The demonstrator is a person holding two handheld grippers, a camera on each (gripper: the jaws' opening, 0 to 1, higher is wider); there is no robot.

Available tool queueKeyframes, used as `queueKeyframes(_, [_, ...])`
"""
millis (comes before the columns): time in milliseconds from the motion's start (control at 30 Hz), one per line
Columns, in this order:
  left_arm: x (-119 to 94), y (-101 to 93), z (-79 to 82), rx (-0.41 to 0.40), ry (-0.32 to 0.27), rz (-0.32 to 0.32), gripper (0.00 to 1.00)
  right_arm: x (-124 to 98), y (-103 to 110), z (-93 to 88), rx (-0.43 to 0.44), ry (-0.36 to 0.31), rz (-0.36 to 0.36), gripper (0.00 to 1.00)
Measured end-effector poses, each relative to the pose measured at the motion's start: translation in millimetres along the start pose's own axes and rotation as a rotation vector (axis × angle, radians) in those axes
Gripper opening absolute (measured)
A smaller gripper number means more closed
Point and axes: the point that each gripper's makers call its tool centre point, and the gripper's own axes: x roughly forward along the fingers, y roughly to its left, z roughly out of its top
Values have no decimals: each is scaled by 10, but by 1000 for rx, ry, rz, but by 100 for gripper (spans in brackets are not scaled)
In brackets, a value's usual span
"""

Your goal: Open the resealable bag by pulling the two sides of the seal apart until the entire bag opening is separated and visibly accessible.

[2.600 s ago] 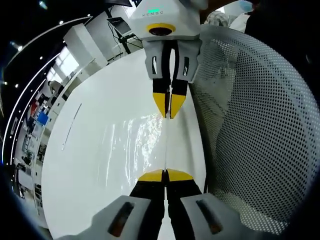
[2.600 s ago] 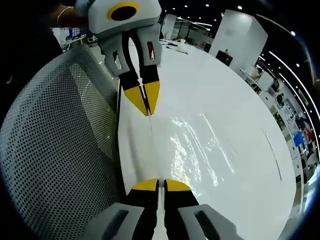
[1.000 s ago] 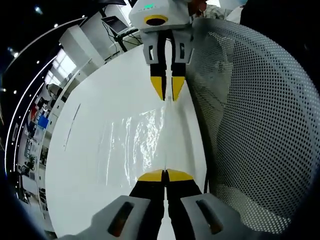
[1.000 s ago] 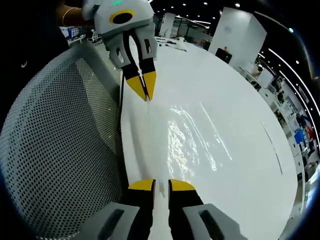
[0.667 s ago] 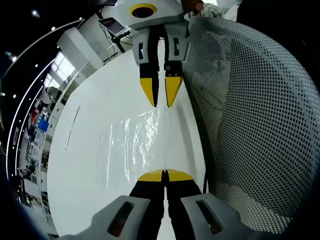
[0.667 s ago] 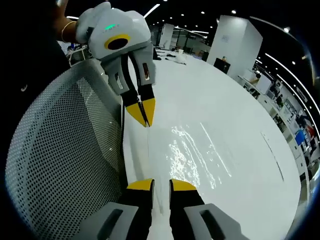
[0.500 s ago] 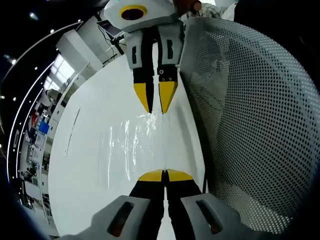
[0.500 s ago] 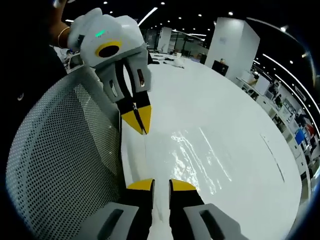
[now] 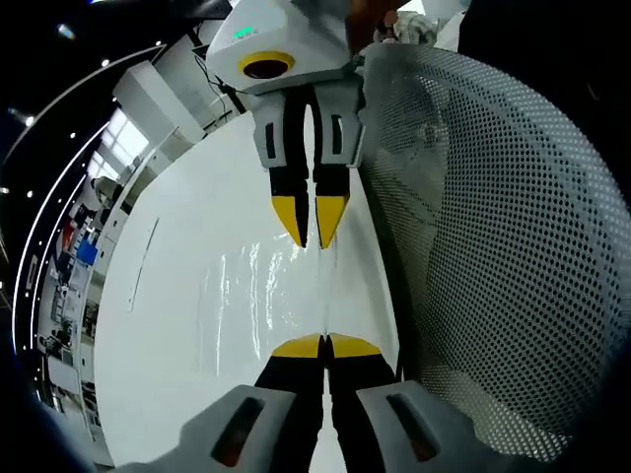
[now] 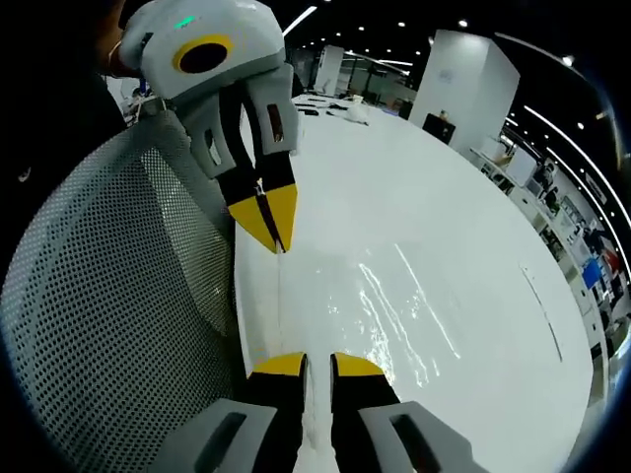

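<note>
Bag [image 9: 266, 296] seemingly between closed jaws.

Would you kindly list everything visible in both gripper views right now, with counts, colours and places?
Clear crinkled plastic resealable bag: one, transparent, lying on the table, its edge pinched in the left claw.
Glossy white table: one, white, under the bag.
Perforated mesh chair back: one, pale grey, beside the table edge.
Shelving and pillars: background, dim hall, too small to detail.
Left claw: yellow-tipped, shut on the bag edge.
Right claw: yellow-tipped, slightly open above the bag.
</note>
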Motion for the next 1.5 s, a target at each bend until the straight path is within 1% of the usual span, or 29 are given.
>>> queueKeyframes(133, [-24,25,23,-21,-22,11,0,18,20,9,14,-4,-2,3])
queueKeyframes(267, [-50,72,81,-48,-44,16,0,50,61,-10,9,12,8,3])
queueKeyframes(333, [-50,89,84,-49,-44,18,0,48,62,6,10,7,9,0])
queueKeyframes(433, [-48,113,88,-47,-44,25,0,40,59,34,24,-4,14,0])
queueKeyframes(467, [-47,114,85,-48,-45,24,0,40,55,33,25,-3,14,0])
queueKeyframes(500, [-40,90,79,-53,-46,10,0,39,50,32,24,-3,12,0])
queueKeyframes(533, [-25,7,55,-68,-37,-40,0,36,44,31,24,-2,10,0])
queueKeyframes(600, [-4,21,14,-52,-16,-20,0,28,26,56,37,-15,2,0])
queueKeyframes(667, [-1,15,-5,-55,-2,-20,0,25,17,77,43,-21,-5,0])
queueKeyframes(700, [-5,20,-1,-65,-4,-14,1,25,16,82,44,-22,-7,0])
queueKeyframes(767, [-10,32,18,-111,-10,-10,7,25,8,96,45,-24,-14,0])
queueKeyframes(800, [-16,56,43,-120,-18,-4,9,27,9,106,48,-28,-15,0])
queueKeyframes(900, [-32,88,114,-108,-36,9,11,32,9,124,51,-31,-16,0])
queueKeyframes(1000, [-47,124,238,-79,-62,26,11,38,15,141,54,-27,-9,0])
queueKeyframes(1100, [-28,85,310,-52,-72,8,5,37,23,146,55,-23,-3,0])
queueKeyframes(1167, [-11,48,351,-37,-80,-4,6,34,21,153,53,-23,-2,0])
queueKeyframes(1300, [13,-3,410,-29,-93,-18,4,19,9,167,51,-23,-7,0])
queueKeyframes(1500, [42,-6,424,-19,-81,-11,5,-11,6,235,39,-35,-8,0])
